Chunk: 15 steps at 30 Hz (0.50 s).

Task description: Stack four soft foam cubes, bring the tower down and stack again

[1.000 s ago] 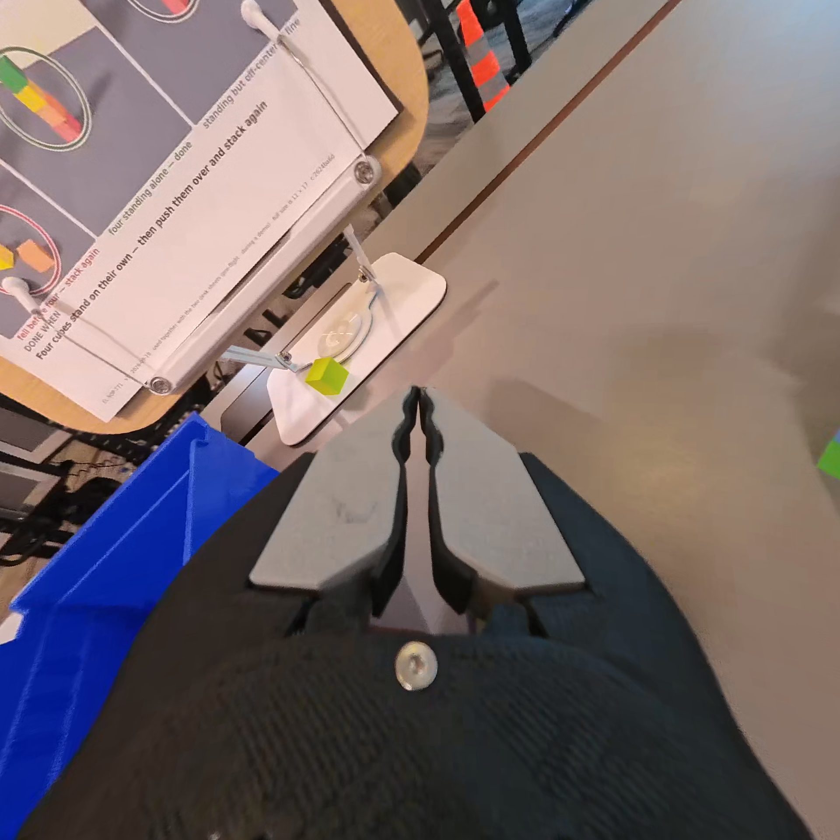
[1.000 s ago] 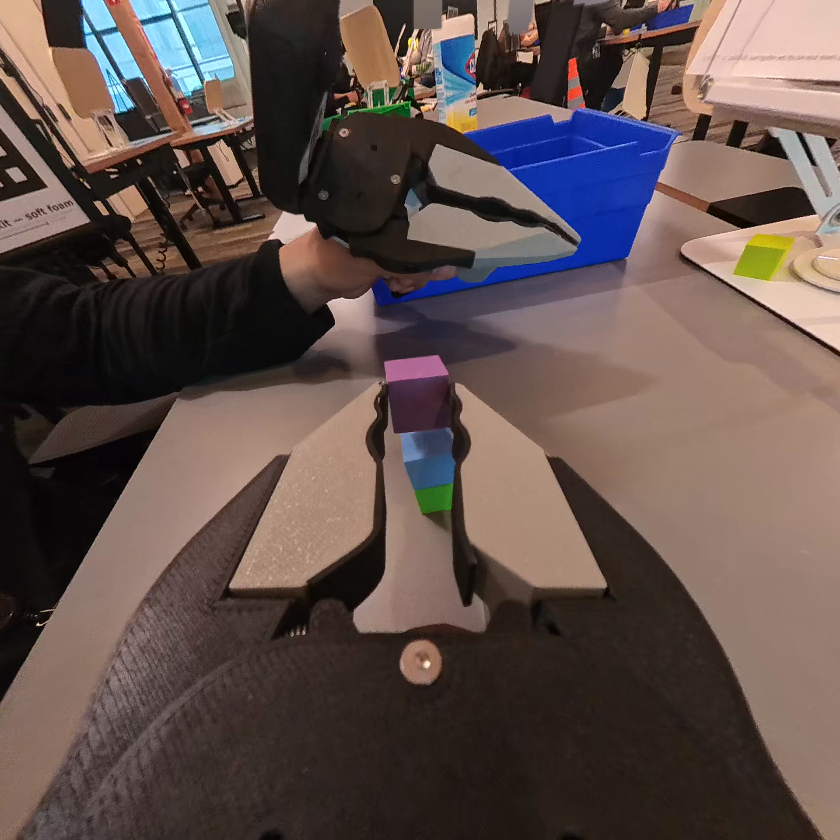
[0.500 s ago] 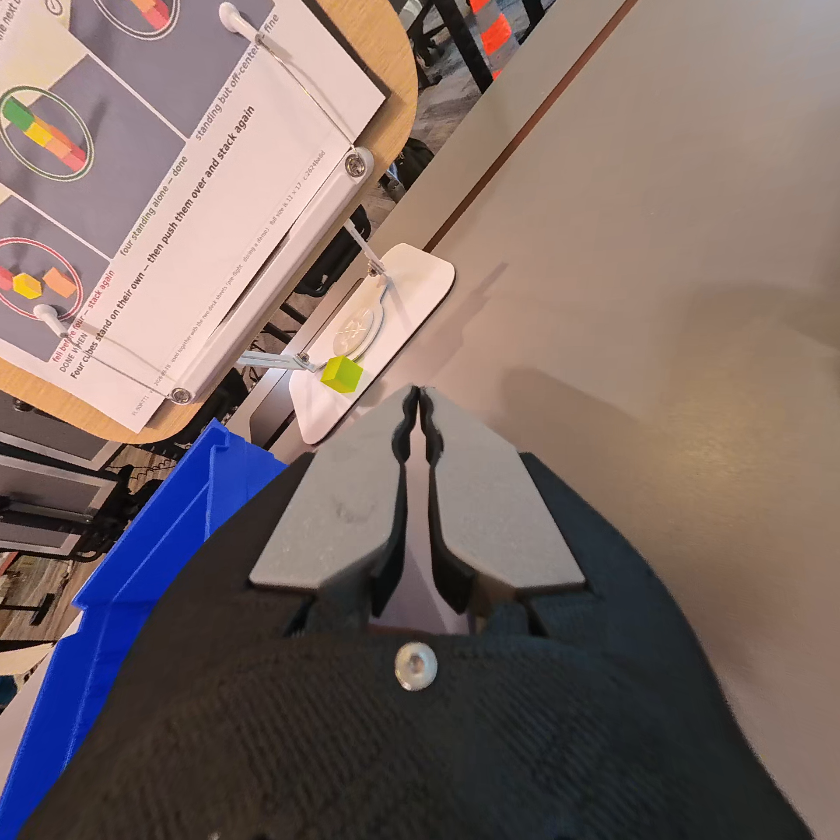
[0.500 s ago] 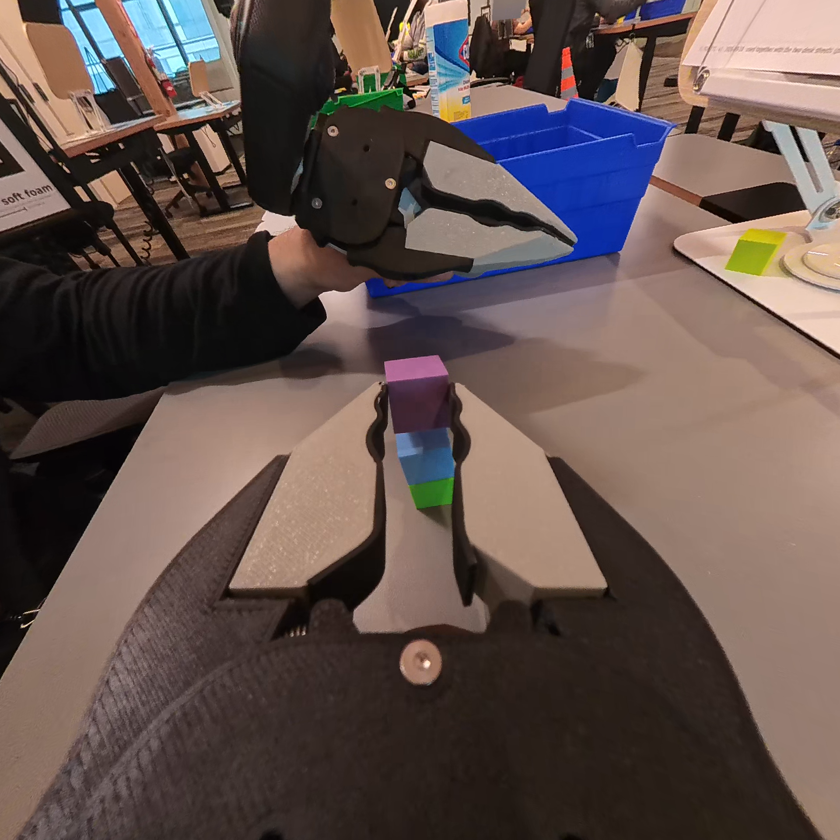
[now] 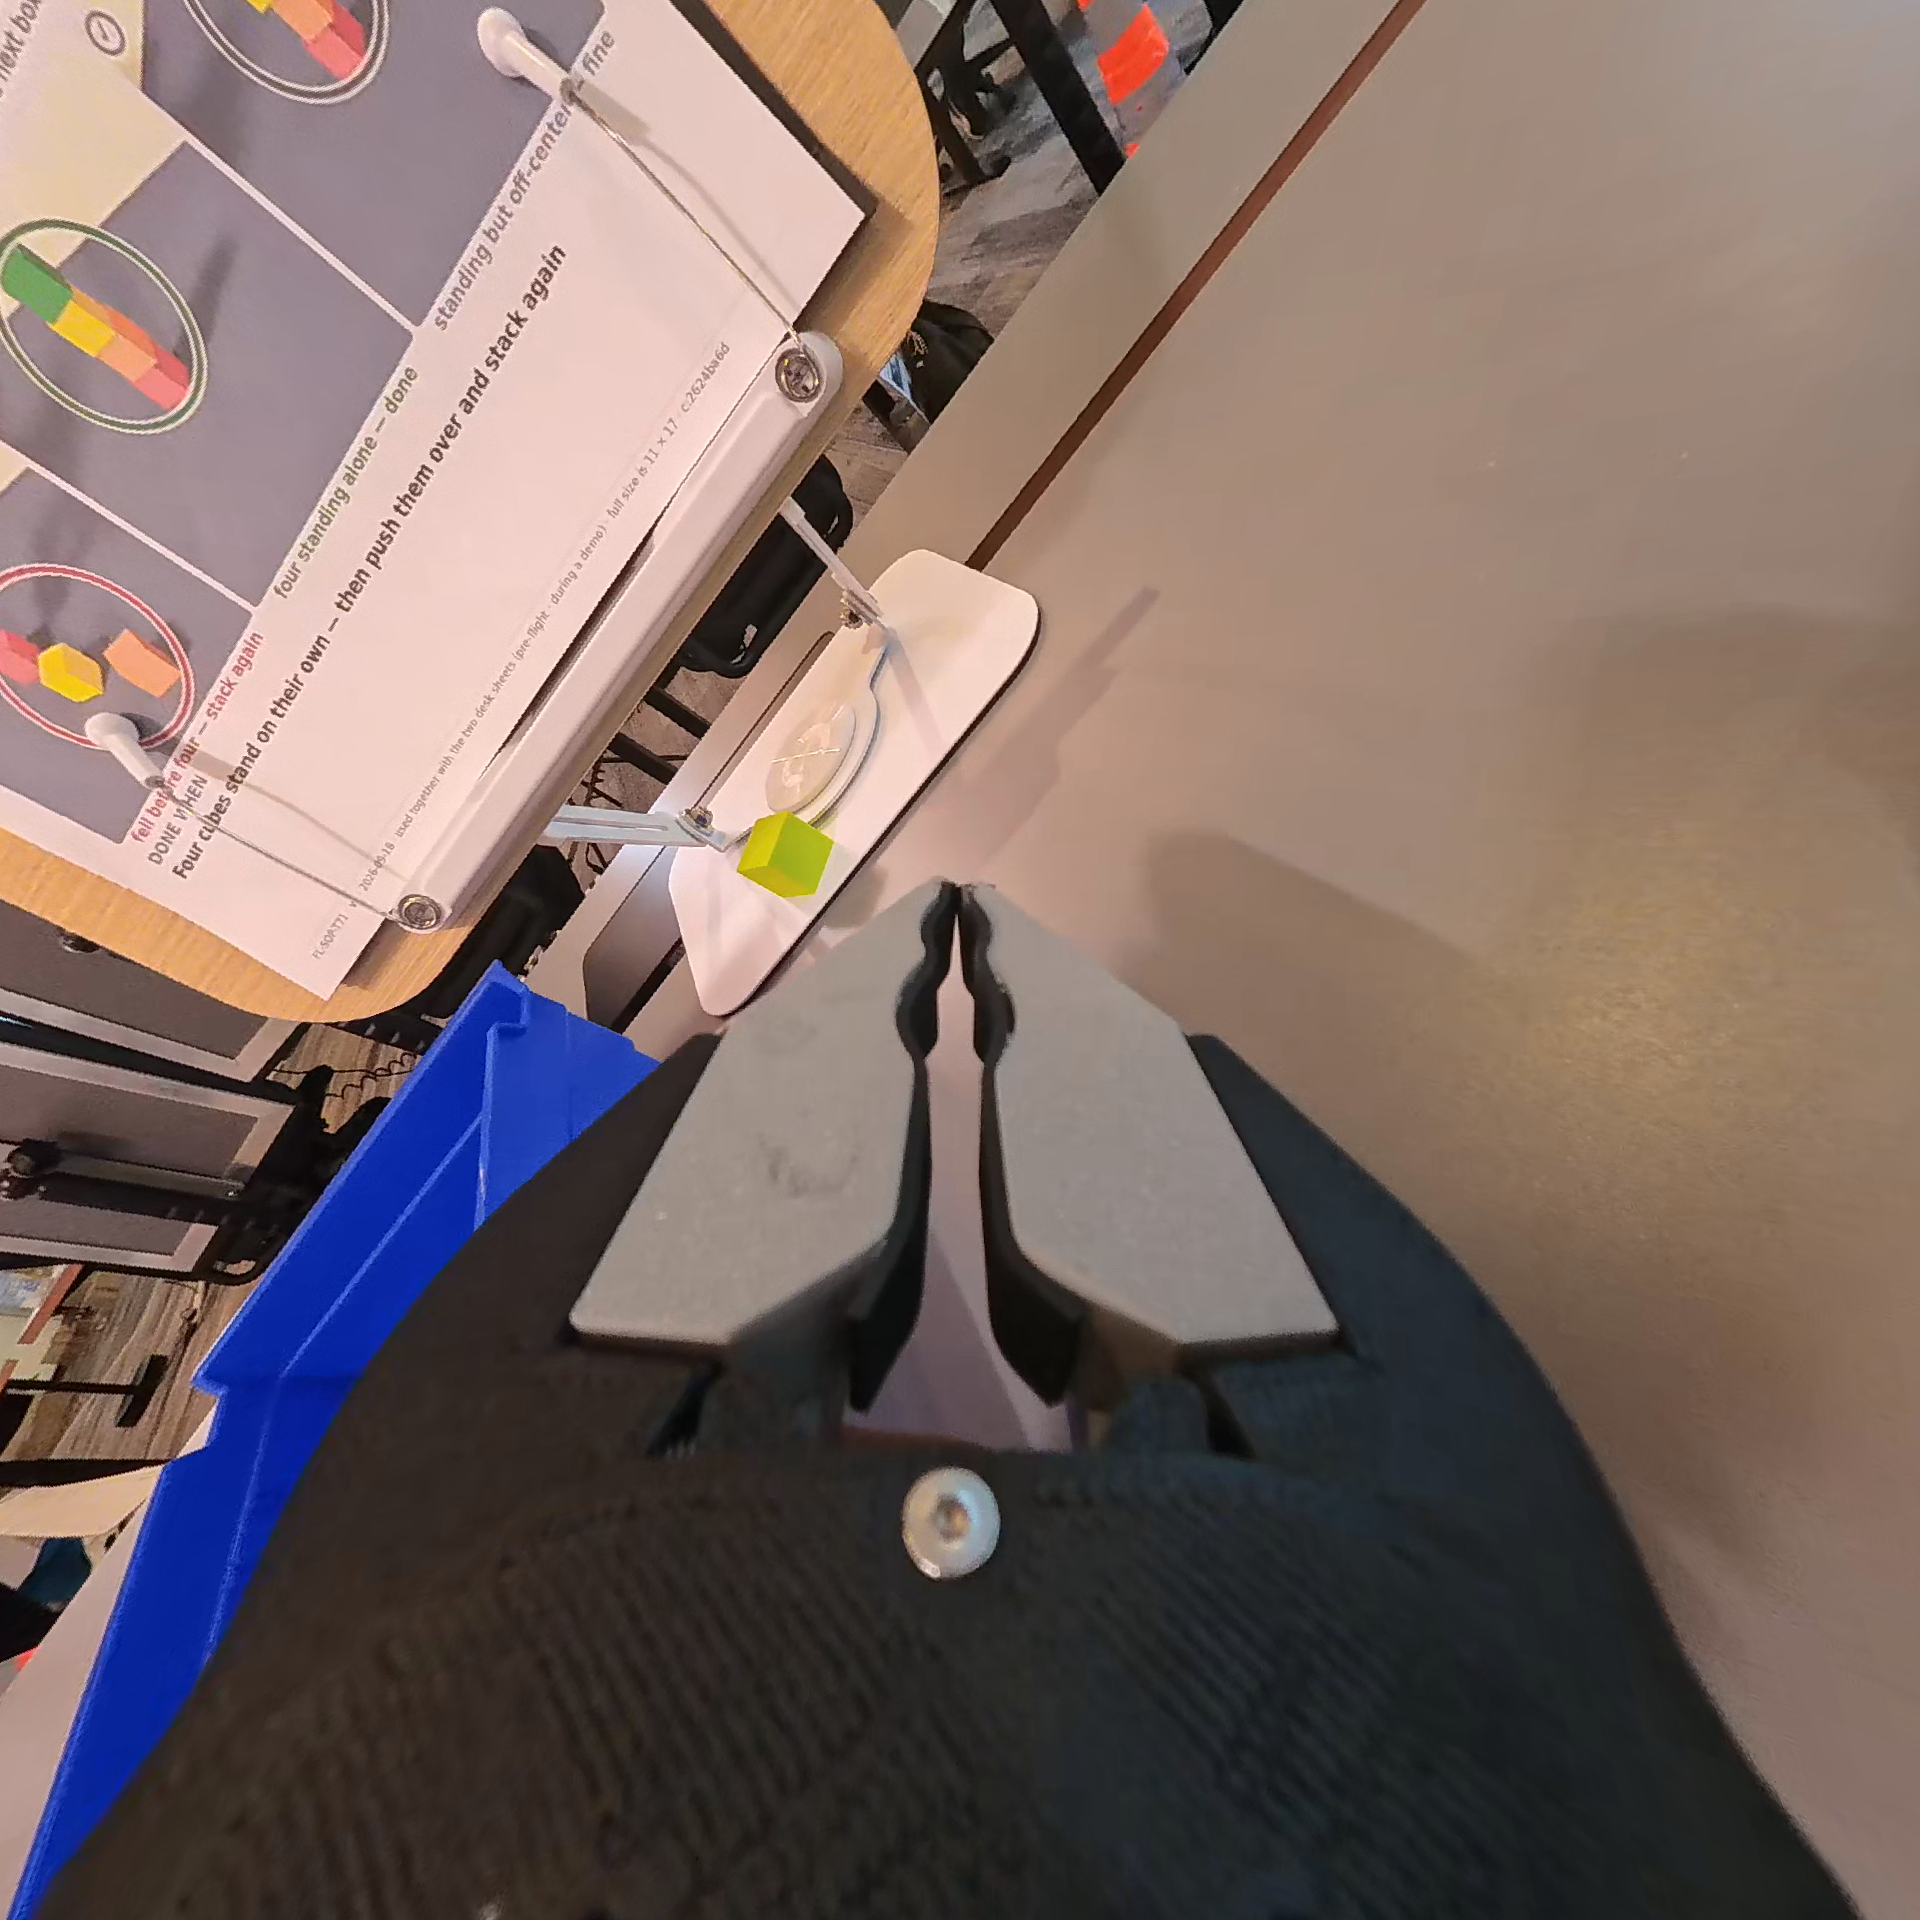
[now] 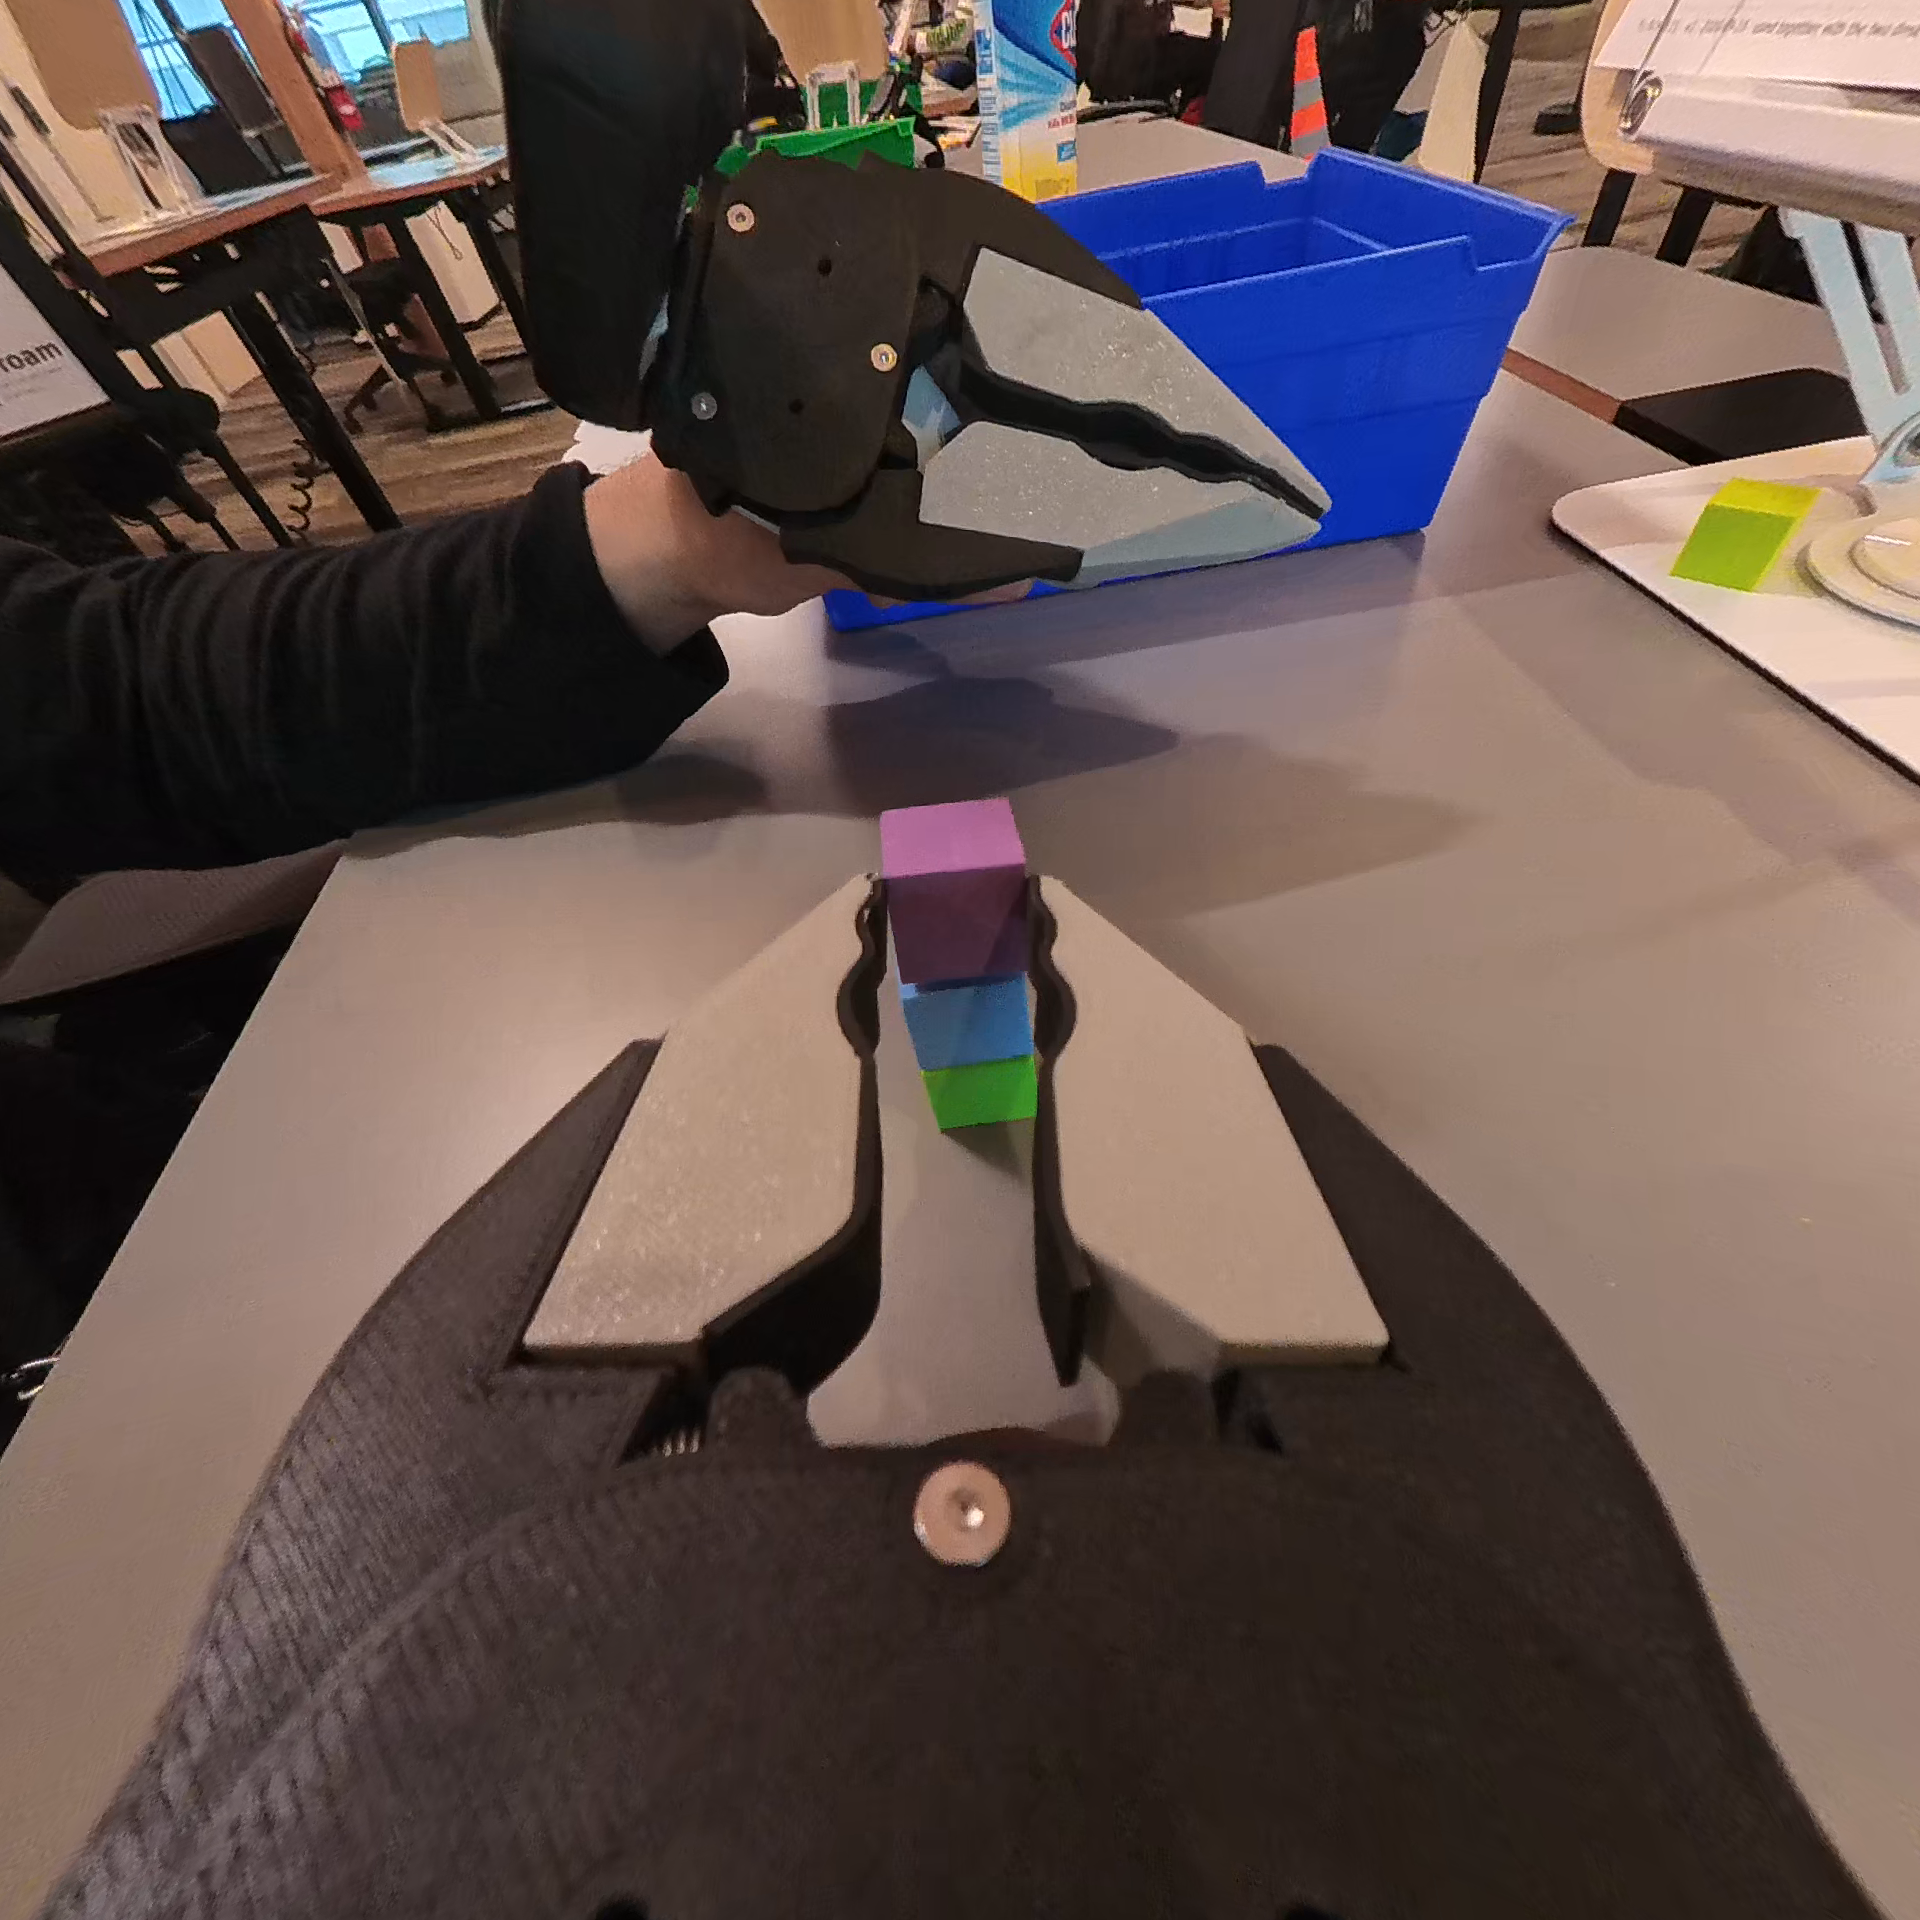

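A purple cube (image 6: 951, 847) sits on a blue cube (image 6: 966, 1023), which sits on a green cube (image 6: 982, 1091), on the grey table (image 6: 1455, 987). My right gripper (image 6: 956, 894) is shut on the purple cube, one finger on each side. My left gripper (image 5: 958, 891) is shut and empty, held in the air; it also shows in the right wrist view (image 6: 1309, 509), beyond the tower. A lime cube (image 5: 784, 854) lies on the white base plate (image 5: 935, 665) of a stand; it also shows in the right wrist view (image 6: 1740, 535) at the far right.
A blue bin (image 6: 1351, 343) stands at the back of the table, behind the left gripper; it also shows in the left wrist view (image 5: 312, 1299). An instruction sheet on a stand (image 5: 468, 468) rises over the base plate. A person's black sleeve (image 6: 312, 675) reaches in from the left. There is about 15 cm between the tips of the two grippers.
The left gripper has risen and turned a little, staying shut. The right gripper still holds the purple cube on the tower, almost unmoved.
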{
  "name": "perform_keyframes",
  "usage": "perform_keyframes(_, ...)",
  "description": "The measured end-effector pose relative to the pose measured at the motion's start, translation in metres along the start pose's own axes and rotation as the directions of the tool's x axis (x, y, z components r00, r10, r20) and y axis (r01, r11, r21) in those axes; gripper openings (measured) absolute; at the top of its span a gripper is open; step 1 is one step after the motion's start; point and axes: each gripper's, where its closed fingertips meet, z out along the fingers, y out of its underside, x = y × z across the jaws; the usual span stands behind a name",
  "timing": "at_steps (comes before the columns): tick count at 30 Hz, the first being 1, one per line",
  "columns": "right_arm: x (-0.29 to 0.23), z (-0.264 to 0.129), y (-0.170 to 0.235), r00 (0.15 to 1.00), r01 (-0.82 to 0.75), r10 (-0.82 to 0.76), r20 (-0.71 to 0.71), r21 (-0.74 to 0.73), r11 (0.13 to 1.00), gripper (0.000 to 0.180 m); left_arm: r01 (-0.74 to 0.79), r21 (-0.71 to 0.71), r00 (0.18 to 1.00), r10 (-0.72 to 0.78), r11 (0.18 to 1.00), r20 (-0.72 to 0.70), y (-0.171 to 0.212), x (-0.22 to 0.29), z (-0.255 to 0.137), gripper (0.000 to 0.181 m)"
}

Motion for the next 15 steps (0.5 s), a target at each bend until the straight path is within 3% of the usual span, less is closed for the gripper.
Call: perform_keyframes(15, -0.001, -0.0052, 0.0005, 0.999, -0.022, 0.022, 0.034, 0.001, 1.0, 0.031, -0.018, -0.033, 1.0, 0.018, 0.999, -0.009, 0.0062, 0.0029, 0.0025, 0.0)
